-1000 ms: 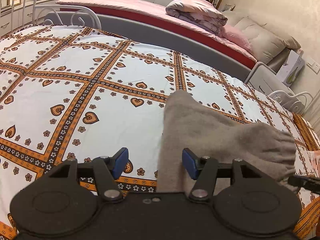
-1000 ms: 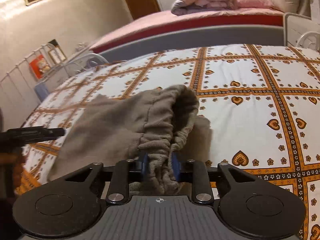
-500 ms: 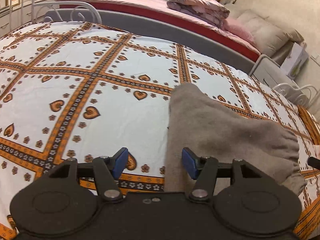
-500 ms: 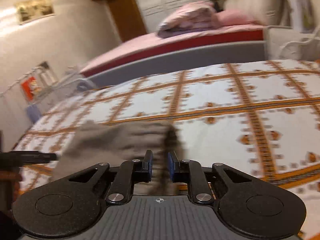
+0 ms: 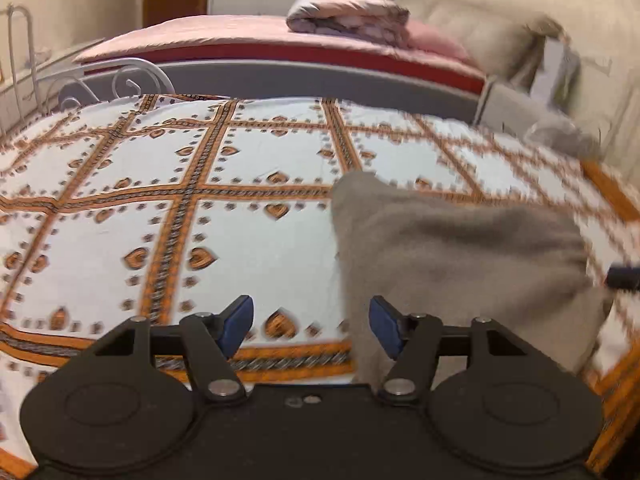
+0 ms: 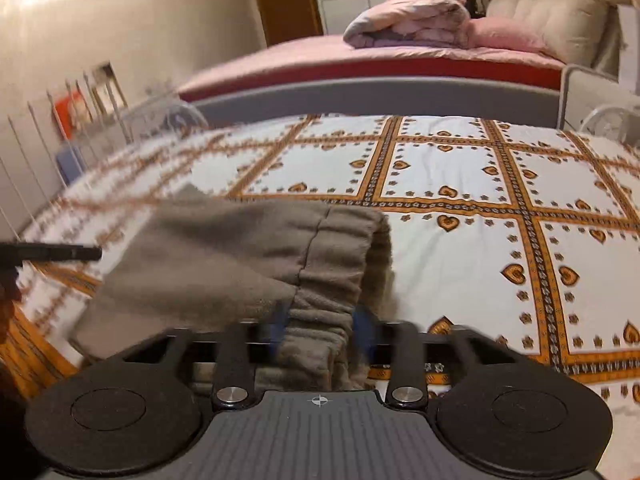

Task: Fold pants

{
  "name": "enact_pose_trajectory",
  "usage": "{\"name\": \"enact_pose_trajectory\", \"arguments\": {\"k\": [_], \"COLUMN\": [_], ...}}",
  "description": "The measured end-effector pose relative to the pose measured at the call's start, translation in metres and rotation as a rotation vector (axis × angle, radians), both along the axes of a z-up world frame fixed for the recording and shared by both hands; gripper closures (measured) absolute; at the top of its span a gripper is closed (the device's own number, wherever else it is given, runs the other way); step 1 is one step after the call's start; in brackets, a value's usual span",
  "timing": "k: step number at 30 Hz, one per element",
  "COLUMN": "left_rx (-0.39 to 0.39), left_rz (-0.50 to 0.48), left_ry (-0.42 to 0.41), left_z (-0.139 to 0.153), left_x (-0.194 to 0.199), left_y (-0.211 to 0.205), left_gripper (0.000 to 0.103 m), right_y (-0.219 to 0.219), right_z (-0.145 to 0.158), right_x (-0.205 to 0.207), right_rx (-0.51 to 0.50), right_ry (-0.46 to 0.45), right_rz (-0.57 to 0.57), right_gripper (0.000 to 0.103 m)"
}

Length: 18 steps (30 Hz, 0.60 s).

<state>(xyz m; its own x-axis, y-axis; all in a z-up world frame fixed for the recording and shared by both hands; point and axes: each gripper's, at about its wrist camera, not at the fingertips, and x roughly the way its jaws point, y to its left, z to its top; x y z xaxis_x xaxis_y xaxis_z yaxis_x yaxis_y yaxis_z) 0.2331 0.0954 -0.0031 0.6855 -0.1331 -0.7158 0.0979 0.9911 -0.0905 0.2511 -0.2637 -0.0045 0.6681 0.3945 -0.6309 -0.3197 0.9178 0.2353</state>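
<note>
In the right wrist view the right gripper (image 6: 320, 328) sits at the bottom centre of the frame, its blue pads blurred; its jaws have just been opening, and they now stand apart on either side of the gathered waistband of the pants (image 6: 248, 256), which lies between them without being pinched. The grey-brown pants spread from there toward the left and middle of the frame, folded into a flat bundle with the ribbed waistband edge curling over at centre right. They rest on the bedspread (image 6: 460, 168), white with orange bands and heart motifs, which fills the middle of the frame. At the left edge a dark finger of the left gripper (image 6: 52, 253) pokes in, just beside the pants' left side. In the left wrist view the left gripper (image 5: 310, 326) occupies the bottom centre; its blue fingers (image 5: 238, 322) stand well apart with nothing clamped, the left pad over bare bedspread (image 5: 260, 152) and the right pad at the near left edge of the pants (image 5: 460, 256). The pants lie in the lower right of that frame, rising to a point near the centre. At the far right edge a dark, blurred tip of the right gripper (image 5: 624, 276) shows beside the cloth. Beyond, in the upper part of both frames, stands a pink bed (image 6: 400, 56) with a folded quilt (image 6: 408, 20).
</note>
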Motion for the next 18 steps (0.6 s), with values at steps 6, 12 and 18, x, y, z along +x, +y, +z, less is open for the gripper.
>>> {"name": "enact_pose_trajectory", "arguments": {"k": [6,12,18], "left_rx": [0.037,0.05,0.034], "left_rz": [0.054,0.061,0.062], "left_ry": [0.013,-0.048,-0.07], "left_z": [0.002,0.015,0.017], "left_x": [-0.016,-0.033,-0.052], "left_y": [0.023,0.026,0.019], "left_gripper": [0.051,0.05,0.05], "right_y": [-0.006,0.001,-0.009], "right_z": [0.005,0.007,0.004], "right_x": [-0.004,-0.027,-0.036], "right_rx": [0.11,0.139,0.206], "right_ry": [0.073,0.065,0.086], "right_rz": [-0.022,-0.03,-0.082], "right_gripper": [0.041,0.041,0.041]}}
